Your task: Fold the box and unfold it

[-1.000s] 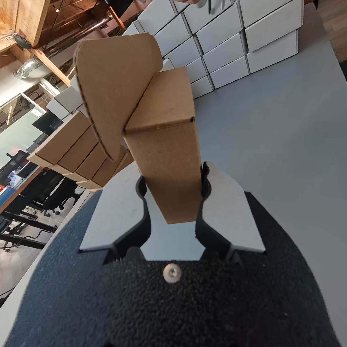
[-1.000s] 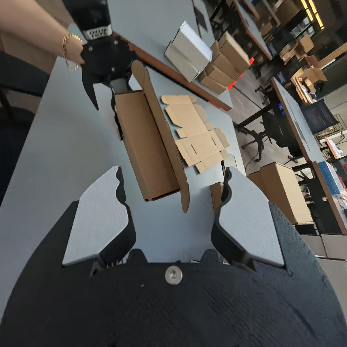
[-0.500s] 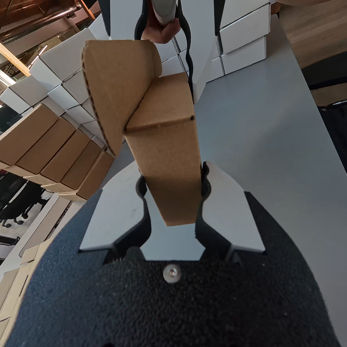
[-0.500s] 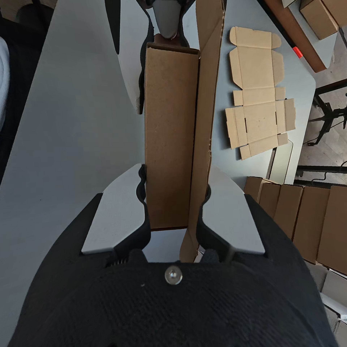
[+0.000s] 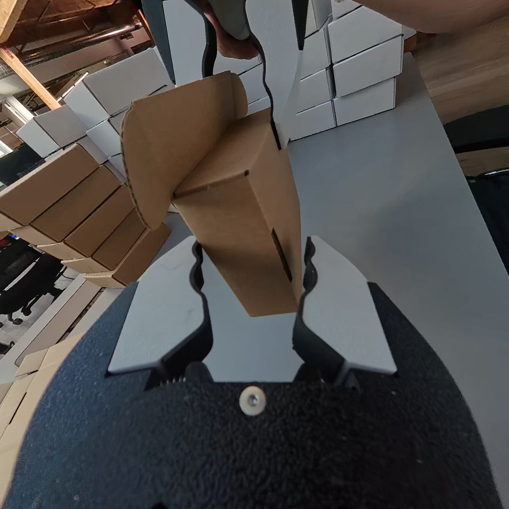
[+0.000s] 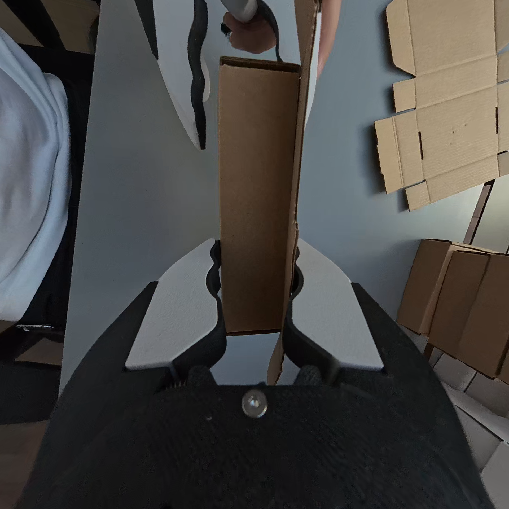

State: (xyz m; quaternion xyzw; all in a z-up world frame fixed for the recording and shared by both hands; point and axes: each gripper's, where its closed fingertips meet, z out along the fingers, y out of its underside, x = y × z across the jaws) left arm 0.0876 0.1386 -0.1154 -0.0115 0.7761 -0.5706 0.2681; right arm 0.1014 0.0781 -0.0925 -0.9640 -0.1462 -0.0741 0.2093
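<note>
Gripping plain unprinted brown box (image 6: 256,192)

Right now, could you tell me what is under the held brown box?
Under the brown box only bare grey table shows; the strip the box covers is hidden. A flat cardboard blank lies beside.

R tool (image 6: 254,278) clamped on brown box (image 6: 256,192) end, lid flap up on right side. L tool (image 6: 237,82) spread at far end. Flat blank (image 6: 446,115) on counter (image 6: 143,165).
</note>
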